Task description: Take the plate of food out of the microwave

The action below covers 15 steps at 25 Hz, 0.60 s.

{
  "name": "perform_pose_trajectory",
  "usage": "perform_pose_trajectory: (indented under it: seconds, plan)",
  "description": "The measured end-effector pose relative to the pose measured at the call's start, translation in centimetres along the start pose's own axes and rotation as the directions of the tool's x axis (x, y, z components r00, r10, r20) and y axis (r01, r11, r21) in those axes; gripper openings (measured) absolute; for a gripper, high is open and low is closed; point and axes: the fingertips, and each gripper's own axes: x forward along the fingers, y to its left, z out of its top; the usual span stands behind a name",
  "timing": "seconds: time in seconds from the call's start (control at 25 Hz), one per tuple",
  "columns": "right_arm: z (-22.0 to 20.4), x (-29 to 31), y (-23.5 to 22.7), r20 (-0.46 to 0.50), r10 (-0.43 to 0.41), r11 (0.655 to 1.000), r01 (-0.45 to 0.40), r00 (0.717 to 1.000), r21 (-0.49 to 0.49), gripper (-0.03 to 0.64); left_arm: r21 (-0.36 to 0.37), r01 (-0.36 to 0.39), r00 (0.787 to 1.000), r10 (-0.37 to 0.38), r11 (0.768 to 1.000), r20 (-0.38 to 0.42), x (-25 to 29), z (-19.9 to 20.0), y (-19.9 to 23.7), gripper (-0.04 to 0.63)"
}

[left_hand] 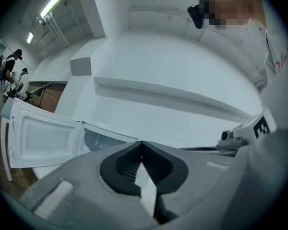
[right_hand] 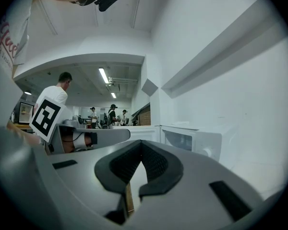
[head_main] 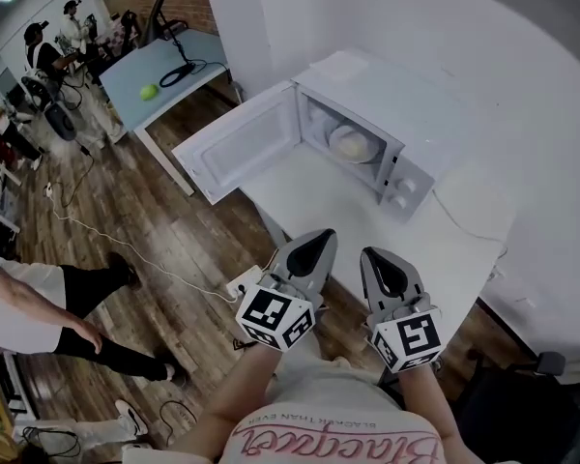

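A white microwave [head_main: 406, 153] stands on a white table [head_main: 338, 211], its door [head_main: 237, 143] swung wide to the left. Inside lies a pale plate of food [head_main: 353, 145]. Both grippers hang side by side over the table's near edge, pointing level toward the microwave and well short of it. My left gripper [head_main: 319, 235] is shut with nothing between its jaws, and so is my right gripper [head_main: 379, 255]. The left gripper view shows the open door [left_hand: 43, 138] past my shut left gripper [left_hand: 142, 143]. In the right gripper view the microwave [right_hand: 189, 138] stands ahead of my shut right gripper [right_hand: 141, 143].
A power strip [head_main: 242, 280] with a cable lies on the wood floor beside the table. A person [head_main: 39, 307] stands at the left. Farther back is a light table [head_main: 164, 66] with a green ball [head_main: 149, 92]. A dark chair [head_main: 522, 394] sits at lower right.
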Motion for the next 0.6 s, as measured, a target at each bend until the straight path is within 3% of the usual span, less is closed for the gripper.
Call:
perform_pose_trajectory:
  seconds: [0.6]
  plan:
    - [0.2, 7.1, -4.5, -0.01, -0.111, 0.994, 0.111, 0.994, 0.009, 0.011, -0.009, 0.107, 0.992, -0.107, 0.994, -0.063, 6.8, -0.7, 5.7, 0.005]
